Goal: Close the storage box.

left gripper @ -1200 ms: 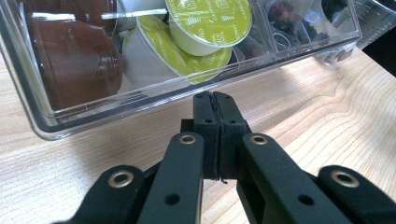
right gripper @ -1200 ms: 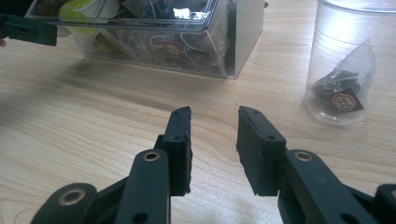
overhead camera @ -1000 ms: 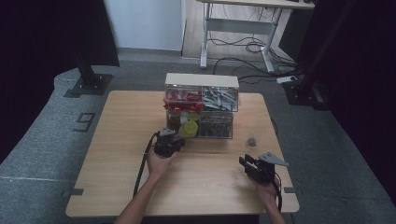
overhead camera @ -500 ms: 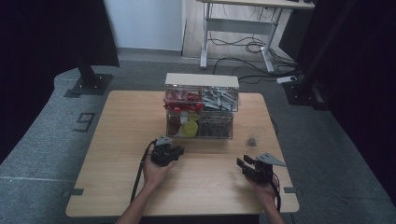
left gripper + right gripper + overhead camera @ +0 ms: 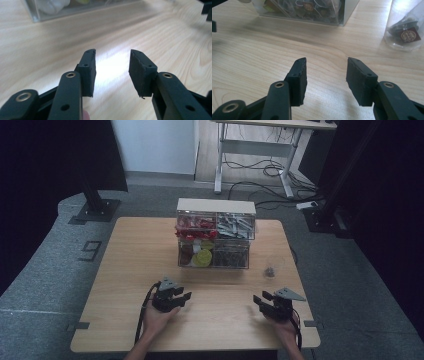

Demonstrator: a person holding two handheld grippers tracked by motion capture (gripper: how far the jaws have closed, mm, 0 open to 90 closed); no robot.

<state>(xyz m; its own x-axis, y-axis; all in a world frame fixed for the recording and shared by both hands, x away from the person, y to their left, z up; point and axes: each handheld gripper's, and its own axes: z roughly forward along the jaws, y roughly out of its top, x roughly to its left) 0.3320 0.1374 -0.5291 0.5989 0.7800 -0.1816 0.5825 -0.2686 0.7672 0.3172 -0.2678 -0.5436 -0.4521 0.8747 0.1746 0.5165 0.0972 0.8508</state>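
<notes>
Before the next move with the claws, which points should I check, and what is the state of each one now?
1. Left claw empty: ok, its jaws have just been opening and only bare table lies between them.
2. Right claw empty: ok, jaws apart, nothing between them.
3. Clear organizer box upright on the table: ok.
4. Clear cup standing apart from the box: ok, a tea bag lies inside.
5. Box drawers shut: cannot tell.

Black left gripper (image 5: 184, 298) and right gripper (image 5: 261, 301) (brass-ringed pivots), grey plates, seemingly trailing black cables.
</notes>
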